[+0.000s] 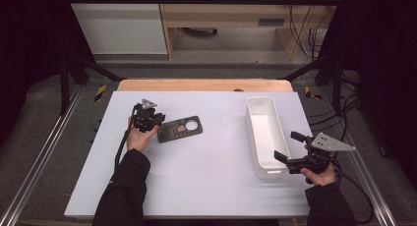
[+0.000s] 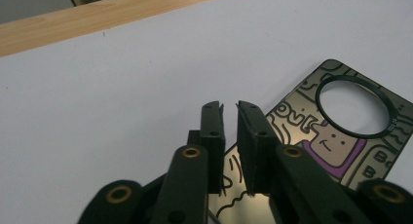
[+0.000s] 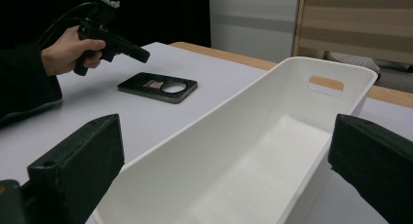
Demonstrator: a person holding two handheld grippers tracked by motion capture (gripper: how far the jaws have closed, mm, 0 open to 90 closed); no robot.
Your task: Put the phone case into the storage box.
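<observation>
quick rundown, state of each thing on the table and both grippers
phone case: lying flat on the table, printed side up, round hole uncovered
white bin: upright, empty
left gripper: jaws nearly closed, a narrow gap between them, over the near end of the case; whether they pinch it cannot be told
right gripper: jaws wide open, one on each side of the bin's near end

Beneath the black jaws of the left gripper (image 2: 230, 109), a dark phone case (image 2: 311, 146) is showing a cream doodle pattern with a purple-shirted cartoon figure and a black-ringed round opening. Between the black jaws of the right gripper (image 3: 229, 156), a plain white bin (image 3: 253, 151) is showing. The table (image 1: 206, 157) is lying pale lavender-white with a light wooden edge.
</observation>
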